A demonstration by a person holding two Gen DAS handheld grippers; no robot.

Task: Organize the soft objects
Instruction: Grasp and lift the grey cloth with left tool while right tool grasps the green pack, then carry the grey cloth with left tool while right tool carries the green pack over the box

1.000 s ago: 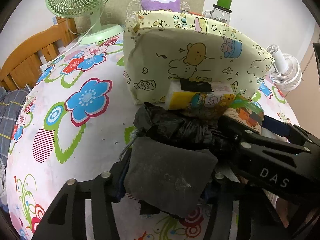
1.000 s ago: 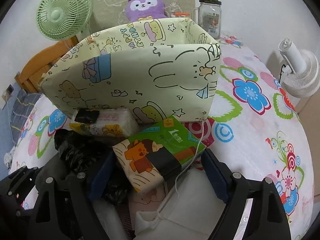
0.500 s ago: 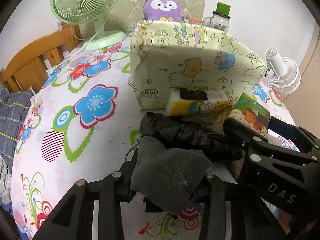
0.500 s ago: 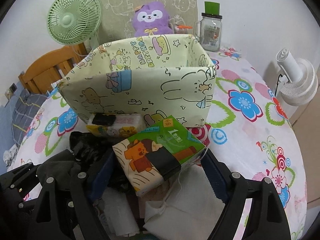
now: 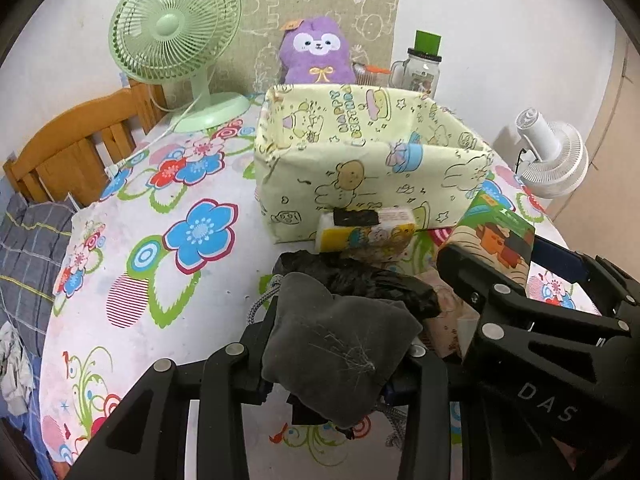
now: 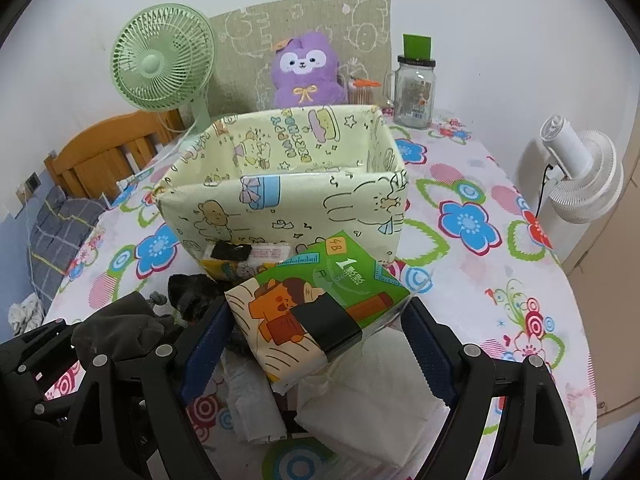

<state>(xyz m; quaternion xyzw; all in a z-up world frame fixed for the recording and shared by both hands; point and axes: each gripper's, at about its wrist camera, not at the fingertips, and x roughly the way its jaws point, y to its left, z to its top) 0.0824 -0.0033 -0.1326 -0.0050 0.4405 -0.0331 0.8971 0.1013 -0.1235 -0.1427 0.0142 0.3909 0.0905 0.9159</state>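
My left gripper (image 5: 340,364) is shut on a grey drawstring pouch (image 5: 328,332), held above the flowered tablecloth (image 5: 160,280). My right gripper (image 6: 316,344) is shut on a green tissue pack (image 6: 320,304) with a cartoon print and a black band, its blue pads (image 6: 208,344) pressing both sides. That pack (image 5: 500,236) also shows at the right of the left wrist view. Ahead stands an open pale-yellow cartoon fabric box (image 6: 280,200) (image 5: 372,176). A yellow tissue pack (image 5: 368,232) and a crumpled black bag (image 5: 360,280) lie before it. White cloths (image 6: 368,408) lie under my right gripper.
Behind the box stand a green desk fan (image 5: 176,36), a purple plush toy (image 5: 316,52) and a glass jar with a green lid (image 6: 414,92). A white fan (image 6: 580,172) is off the table's right edge. A wooden chair back (image 5: 80,152) is at the left.
Both grippers have risen with the pouch and the green pack. My left jaws have drawn tighter on the pouch. The box's inside now shows.
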